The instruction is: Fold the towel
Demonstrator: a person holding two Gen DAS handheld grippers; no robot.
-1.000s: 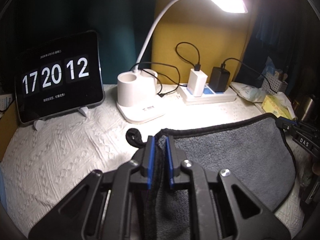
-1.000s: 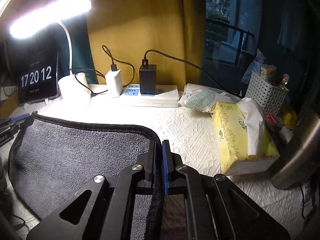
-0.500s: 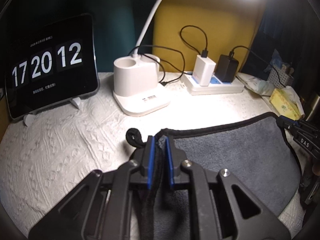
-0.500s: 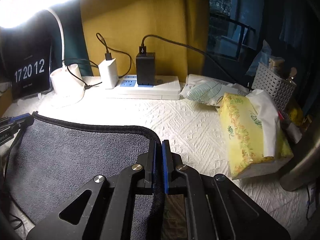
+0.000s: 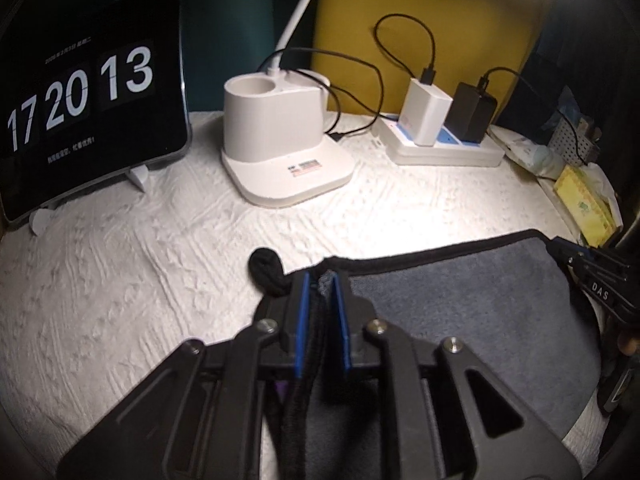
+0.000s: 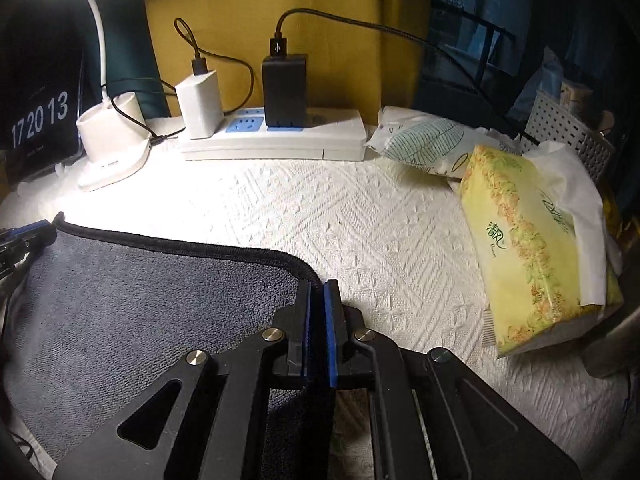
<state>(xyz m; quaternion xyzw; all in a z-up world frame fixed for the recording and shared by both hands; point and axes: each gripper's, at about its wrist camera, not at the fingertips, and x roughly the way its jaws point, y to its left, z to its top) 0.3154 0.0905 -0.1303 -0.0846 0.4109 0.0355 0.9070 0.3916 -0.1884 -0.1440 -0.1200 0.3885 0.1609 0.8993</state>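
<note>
A grey towel (image 5: 460, 312) with a black hem is held up over a white textured tablecloth (image 5: 120, 280). My left gripper (image 5: 320, 280) is shut on the towel's left corner, with its black hanging loop (image 5: 266, 266) sticking out beside the fingers. My right gripper (image 6: 317, 286) is shut on the towel's (image 6: 140, 300) right corner. The towel's top edge stretches between the two grippers. The right gripper's tip shows at the right edge of the left wrist view (image 5: 592, 268). The left gripper's tip shows at the left edge of the right wrist view (image 6: 24, 236).
At the back stand a tablet clock (image 5: 80, 96), a white lamp base (image 5: 280, 148) and a power strip with chargers (image 6: 276, 136). A yellow tissue pack (image 6: 532, 248), a white-green packet (image 6: 428, 144) and a white basket (image 6: 568, 132) lie at the right.
Both grippers have moved forward toward the back of the table, carrying the towel's top edge with them. The clock has changed from 12 to 13.
</note>
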